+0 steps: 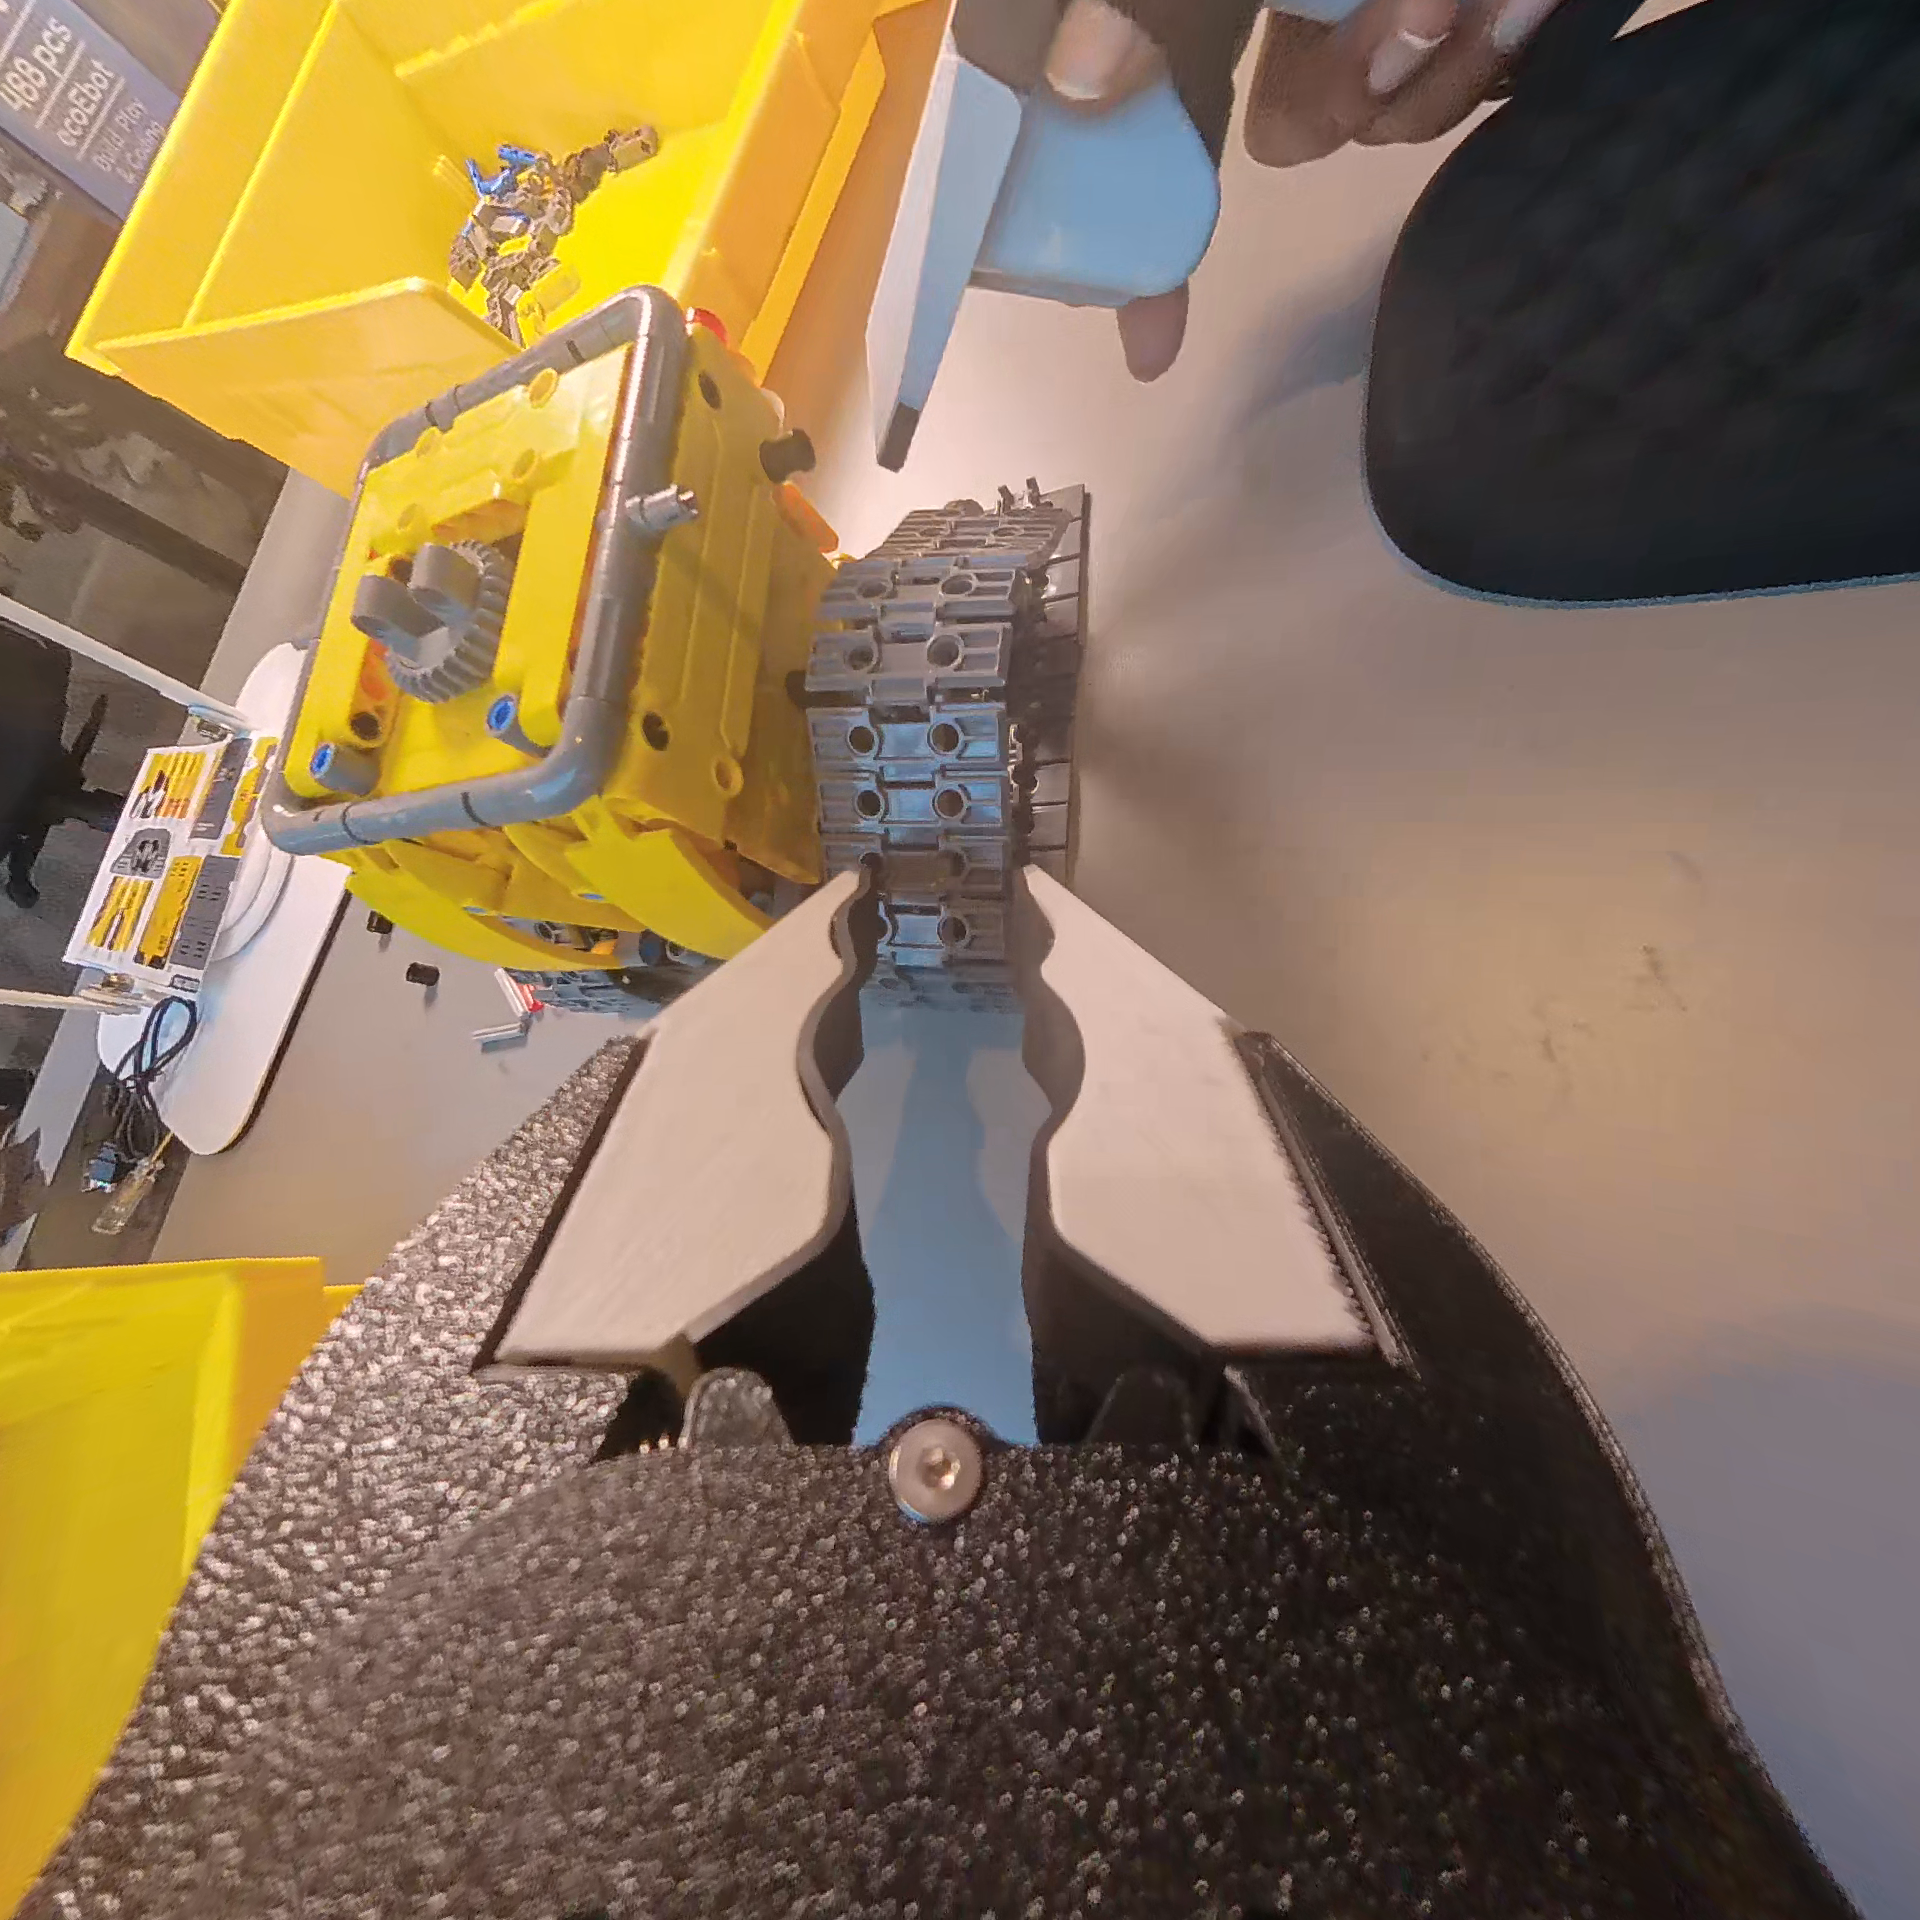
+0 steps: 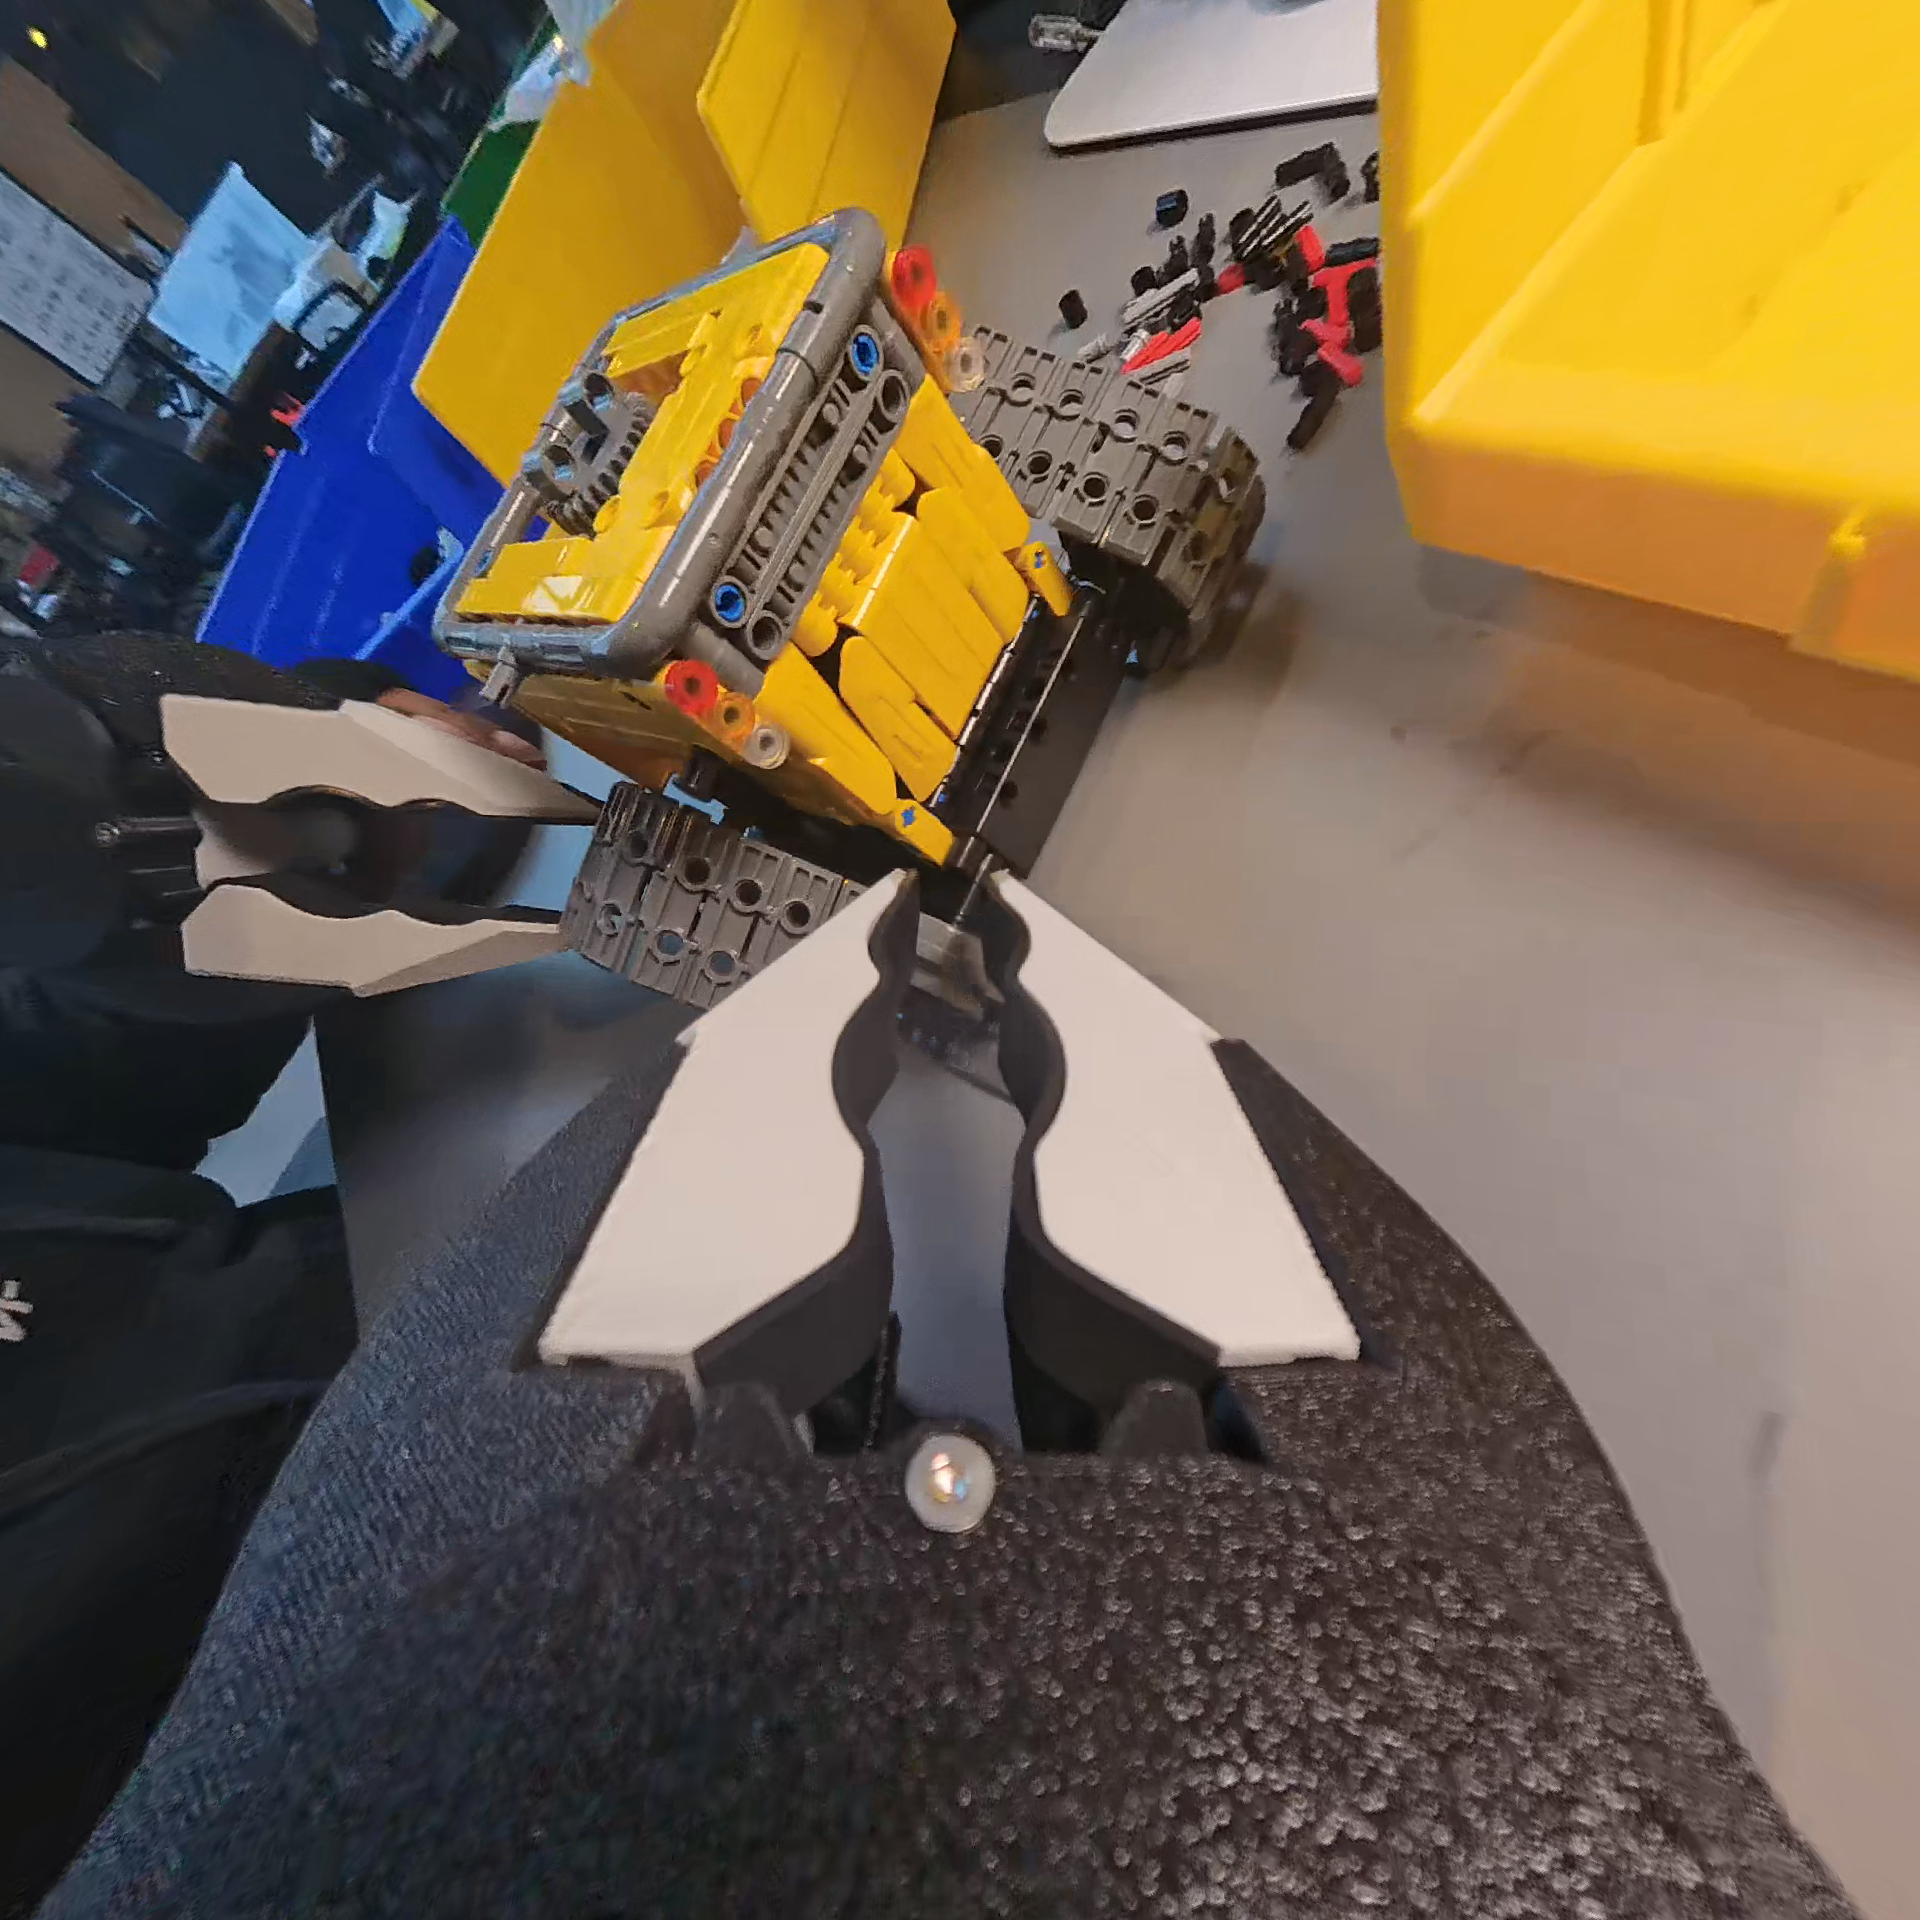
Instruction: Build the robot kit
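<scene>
Between left claw tips: the left gripper [image 1: 943,883] is clamped across the near grey track [image 1: 914,748] of a yellow brick-built tracked vehicle [image 1: 582,665], one tip on each side of the tread links.
Left gripper, seen from right wrist view: it [image 2: 566,862] comes in from the left edge, tips against the end of that same track [image 2: 707,914].
Right claw: the right gripper [image 2: 951,883] is closed on a small grey-black axle part [image 2: 961,940] sticking out from the vehicle's [image 2: 790,582] black underside; exact contact is hard to make out.
Right gripper, seen from left wrist view: its pale body [image 1: 1081,197] sits at the top edge, held in a hand [image 1: 1382,83].
Vehicle: tilted on the grey table [image 2: 1455,935], grey frame and cog facing up, second track [image 2: 1132,478] on the far side.
Loose parts: black and red pins [image 2: 1278,281] scattered on the table beyond the vehicle.
Bins: yellow bin [image 2: 1662,312] at the right edge, yellow bin [image 1: 436,187] behind the vehicle holding small parts, blue bin [image 2: 343,520] at the left.
Far left of table: printed sheet [image 1: 166,862] near the table's edge.
</scene>
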Motion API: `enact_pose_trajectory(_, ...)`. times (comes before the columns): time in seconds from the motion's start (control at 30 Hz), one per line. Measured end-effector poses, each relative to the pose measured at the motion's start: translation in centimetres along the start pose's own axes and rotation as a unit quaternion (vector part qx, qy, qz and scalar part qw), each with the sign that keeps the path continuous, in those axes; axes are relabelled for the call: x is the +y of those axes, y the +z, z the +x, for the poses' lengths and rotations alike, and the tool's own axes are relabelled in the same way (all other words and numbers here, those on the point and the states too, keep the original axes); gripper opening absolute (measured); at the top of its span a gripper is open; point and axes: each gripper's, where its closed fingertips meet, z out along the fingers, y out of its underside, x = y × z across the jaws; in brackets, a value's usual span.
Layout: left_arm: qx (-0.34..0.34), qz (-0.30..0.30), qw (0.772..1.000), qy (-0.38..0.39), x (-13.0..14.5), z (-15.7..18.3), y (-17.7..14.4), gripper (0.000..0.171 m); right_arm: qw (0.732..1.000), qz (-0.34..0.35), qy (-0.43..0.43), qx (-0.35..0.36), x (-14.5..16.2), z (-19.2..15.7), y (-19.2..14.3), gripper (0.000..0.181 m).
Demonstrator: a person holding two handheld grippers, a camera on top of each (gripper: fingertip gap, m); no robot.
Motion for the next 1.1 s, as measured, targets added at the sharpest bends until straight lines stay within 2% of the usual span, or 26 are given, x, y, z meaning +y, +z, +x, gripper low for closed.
enact_pose_trajectory(0.07,0.003,0.004,1.000,-0.010,0.1,0.0,0.0,0.024,0.999,-0.001,-0.039,-0.031,-0.2,-1.1,-0.2,0.020)
enact_pose_trajectory(0.13,0.007,0.010,1.000,-0.022,0.2,0.1,-0.2,0.023,0.989,-0.016,-0.133,-0.066,0.2,-2.6,-0.7,0.029)
enact_pose_trajectory(0.17,0.008,0.015,1.000,-0.025,0.1,0.1,-0.3,0.023,0.977,-0.034,-0.196,-0.076,0.9,-3.1,-1.0,0.044)
enact_pose_trajectory(0.2,0.006,0.019,0.999,-0.029,0.1,0.0,-0.5,0.024,0.964,-0.049,-0.249,-0.077,1.6,-3.5,-1.2,0.068)
enact_pose_trajectory(0.23,0.004,0.021,0.999,-0.032,0.0,-0.1,-0.6,0.025,0.953,-0.060,-0.289,-0.065,2.0,-3.5,-1.1,0.084)
enact_pose_trajectory(0.3,0.004,0.028,0.999,-0.037,-0.1,-0.2,-0.6,0.025,0.929,-0.085,-0.359,-0.024,2.6,-3.1,0.0,0.094)
enact_pose_trajectory(0.33,0.004,0.030,0.999,-0.038,-0.1,-0.2,-0.5,0.026,0.915,-0.093,-0.392,-0.002,2.8,-2.9,0.7,0.093)
enact_pose_trajectory(0.4,0.004,0.029,0.999,-0.037,-0.3,-0.2,-0.4,0.026,0.900,-0.104,-0.422,0.022,2.9,-2.2,1.7,0.065)
enact_pose_trajectory(0.43,0.002,0.030,0.999,-0.036,-0.4,-0.3,-0.5,0.026,0.900,-0.100,-0.424,0.014,2.9,-2.2,1.7,0.047)
enact_pose_trajectory(0.57,0.002,0.029,0.999,-0.038,-0.2,-0.2,-0.7,0.025,0.923,-0.099,-0.370,-0.040,2.6,-2.5,1.4,0.034)
enact_pose_trajectory(0.7,0.000,0.024,1.000,-0.012,0.1,-0.1,-0.8,0.026,0.921,-0.107,-0.365,-0.081,3.6,-4.5,2.1,0.031)
enact_pose_trajectory(1.0,0.014,0.015,0.999,0.029,1.7,0.3,-2.9,0.024,0.920,-0.101,-0.372,-0.073,5.8,-7.6,2.4,0.030)
enact_pose_trajectory(1.1,0.023,0.023,0.999,0.020,1.8,0.3,-3.2,0.014,0.913,-0.074,-0.400,-0.042,5.3,-8.1,1.9,0.050)
